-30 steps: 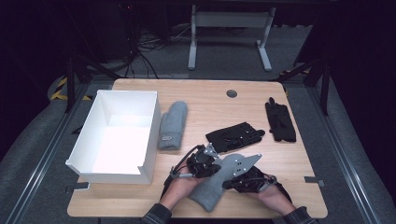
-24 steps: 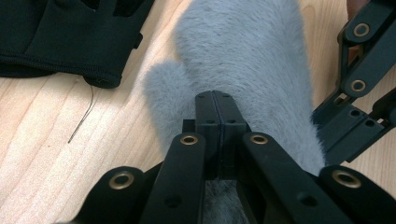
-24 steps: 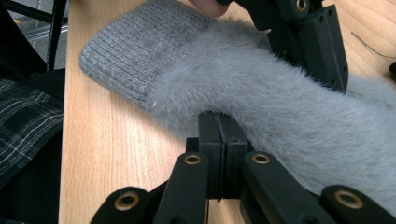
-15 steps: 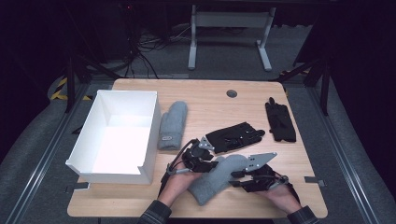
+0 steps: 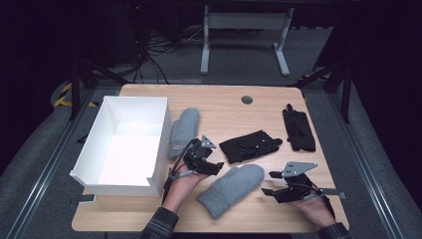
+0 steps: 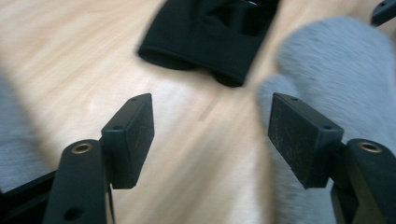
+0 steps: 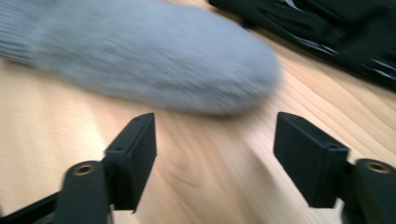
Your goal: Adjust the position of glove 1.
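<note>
A grey mitten (image 5: 231, 189) lies flat near the table's front edge, between my two grippers. My left gripper (image 5: 215, 167) is just left of it, and its jaws have just been opening with only bare wood between them (image 6: 210, 135). The mitten (image 6: 336, 60) lies beside its right jaw. My right gripper (image 5: 268, 191) is just right of the mitten, and its jaws have also just been opening, with nothing between them (image 7: 215, 140). The mitten (image 7: 154, 60) lies ahead of that gripper's jaws. A second grey mitten (image 5: 184, 129) lies beside the white box (image 5: 89, 152).
One black glove (image 5: 249, 146) lies mid-table, just beyond the front mitten, and shows as a black glove (image 6: 215, 37) ahead of the left jaws. Another black glove (image 5: 298, 130) lies at the right. The wooden table (image 5: 224, 107) has a round grommet (image 5: 246, 99) at the back.
Both grippers held the grey mitten together a second ago. Both have let it go and drawn apart, left gripper leftward, right gripper rightward. The mitten now rests on the table.
</note>
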A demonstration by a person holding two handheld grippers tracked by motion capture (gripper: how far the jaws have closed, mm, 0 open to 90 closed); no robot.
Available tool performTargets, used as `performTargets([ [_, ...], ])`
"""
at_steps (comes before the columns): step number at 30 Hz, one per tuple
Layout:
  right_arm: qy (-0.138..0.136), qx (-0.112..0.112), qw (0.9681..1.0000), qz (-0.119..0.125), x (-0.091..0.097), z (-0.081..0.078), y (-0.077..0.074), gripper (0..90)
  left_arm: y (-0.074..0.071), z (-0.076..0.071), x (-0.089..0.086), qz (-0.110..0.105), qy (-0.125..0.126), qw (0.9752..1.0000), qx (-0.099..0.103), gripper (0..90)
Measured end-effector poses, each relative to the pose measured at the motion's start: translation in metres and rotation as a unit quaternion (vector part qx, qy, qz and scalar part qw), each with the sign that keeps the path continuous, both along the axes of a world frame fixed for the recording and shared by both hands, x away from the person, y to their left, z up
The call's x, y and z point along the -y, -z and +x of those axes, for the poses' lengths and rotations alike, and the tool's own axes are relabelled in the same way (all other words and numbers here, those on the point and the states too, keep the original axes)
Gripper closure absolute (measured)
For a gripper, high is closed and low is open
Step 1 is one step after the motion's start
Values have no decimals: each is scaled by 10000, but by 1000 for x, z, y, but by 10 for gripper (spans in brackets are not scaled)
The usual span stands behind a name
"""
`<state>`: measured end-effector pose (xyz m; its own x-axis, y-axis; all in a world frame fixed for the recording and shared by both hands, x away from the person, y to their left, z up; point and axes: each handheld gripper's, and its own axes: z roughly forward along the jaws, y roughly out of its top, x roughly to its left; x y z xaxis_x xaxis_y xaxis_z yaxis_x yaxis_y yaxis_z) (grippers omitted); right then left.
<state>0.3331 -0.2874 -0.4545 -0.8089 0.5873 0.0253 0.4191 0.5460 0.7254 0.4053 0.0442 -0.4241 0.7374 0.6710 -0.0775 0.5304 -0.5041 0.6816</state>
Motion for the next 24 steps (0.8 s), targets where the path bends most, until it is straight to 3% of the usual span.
performTargets([
  [3,266,58,9996,-7,13,4,3,189,-2,11,-8,94,-309,9994,117,285],
  [6,456,60,9989,-28,23,8,6,163,-3,22,-13,251,-632,9975,172,245],
  [8,530,48,9986,-31,27,9,7,163,-2,28,-16,375,-853,9951,317,236],
  [9,530,48,9986,-31,27,9,7,163,-2,28,-16,375,-853,9951,317,233],
  [13,703,41,9975,-63,30,11,10,163,2,41,-18,578,-1253,9897,381,213],
  [15,700,37,9975,-98,30,12,11,163,4,45,-16,629,-1341,9884,349,217],
  [19,727,43,9973,-117,29,12,12,159,9,56,-11,816,-1655,9815,509,230],
  [22,733,44,9972,-104,29,12,12,155,14,64,-11,956,-1810,9778,444,242],
  [24,732,47,9973,-101,29,12,12,155,17,69,-11,963,-1867,9770,369,258],
])
